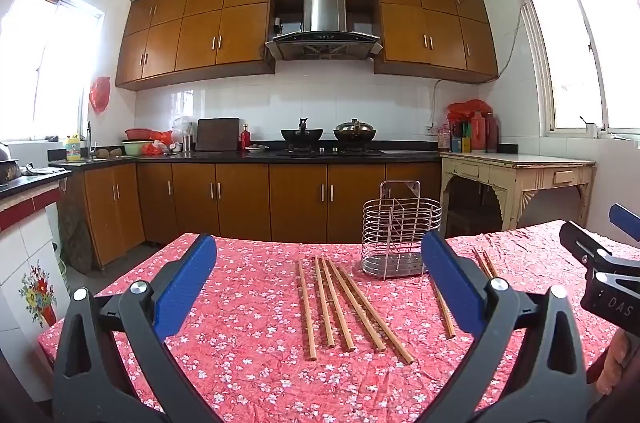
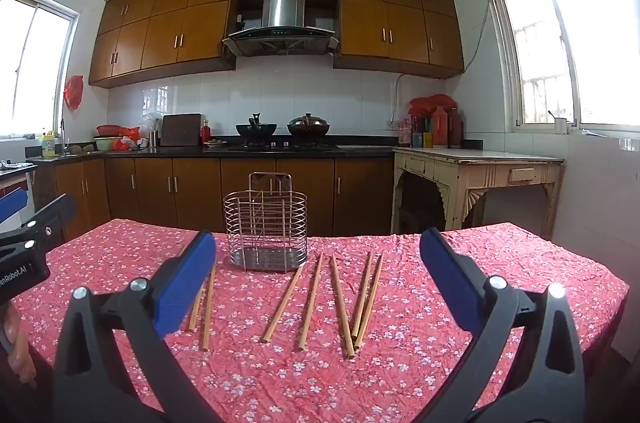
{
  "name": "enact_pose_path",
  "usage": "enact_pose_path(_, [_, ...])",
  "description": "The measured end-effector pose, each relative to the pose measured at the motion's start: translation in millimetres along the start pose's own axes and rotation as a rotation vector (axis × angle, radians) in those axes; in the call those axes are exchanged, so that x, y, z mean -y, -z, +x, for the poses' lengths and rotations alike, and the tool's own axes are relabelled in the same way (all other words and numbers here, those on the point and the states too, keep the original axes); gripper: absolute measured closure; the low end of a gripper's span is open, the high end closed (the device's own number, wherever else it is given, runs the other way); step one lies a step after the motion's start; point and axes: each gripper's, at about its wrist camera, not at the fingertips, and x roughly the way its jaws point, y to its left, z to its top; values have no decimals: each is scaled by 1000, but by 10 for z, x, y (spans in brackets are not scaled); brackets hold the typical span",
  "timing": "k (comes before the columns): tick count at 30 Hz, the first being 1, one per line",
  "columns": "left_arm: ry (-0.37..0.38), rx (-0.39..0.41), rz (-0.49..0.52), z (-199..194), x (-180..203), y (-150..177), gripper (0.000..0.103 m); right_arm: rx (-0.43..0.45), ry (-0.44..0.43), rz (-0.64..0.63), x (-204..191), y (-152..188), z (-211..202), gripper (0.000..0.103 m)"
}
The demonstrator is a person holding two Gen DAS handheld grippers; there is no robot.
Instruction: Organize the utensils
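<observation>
Both tools stand with their blue pads spread wide and nothing between them. From its own camera the left tool [image 1: 320, 279] hovers over the near part of the worktop [image 1: 248, 375], which wears a red cloth with small white flowers. Five wooden chopsticks [image 1: 342, 307] lie in a loose fan ahead of it, their far ends close together and their near ends spread. Just beyond them, to the right, the wire utensil holder [image 1: 400, 231] stands upright with no utensil in it. Another chopstick [image 1: 444, 307] shows partly behind the right pad.

Seen from its own camera, the right tool [image 2: 318, 275] looks at the same holder [image 2: 266, 223] from the other side, to the left of centre. Five more chopsticks [image 2: 340, 303] lie flat on the cloth to the right of the holder, and two chopsticks [image 2: 204, 311] lie beside the left pad. All the sticks rest on the cloth, none in the holder.
</observation>
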Motion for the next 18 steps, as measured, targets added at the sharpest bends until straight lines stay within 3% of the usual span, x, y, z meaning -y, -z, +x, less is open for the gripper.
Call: enact_pose_path(18, [1, -5, -2, -19, -12, -12, 2, -5, -2, 3, 1, 0, 3, 4])
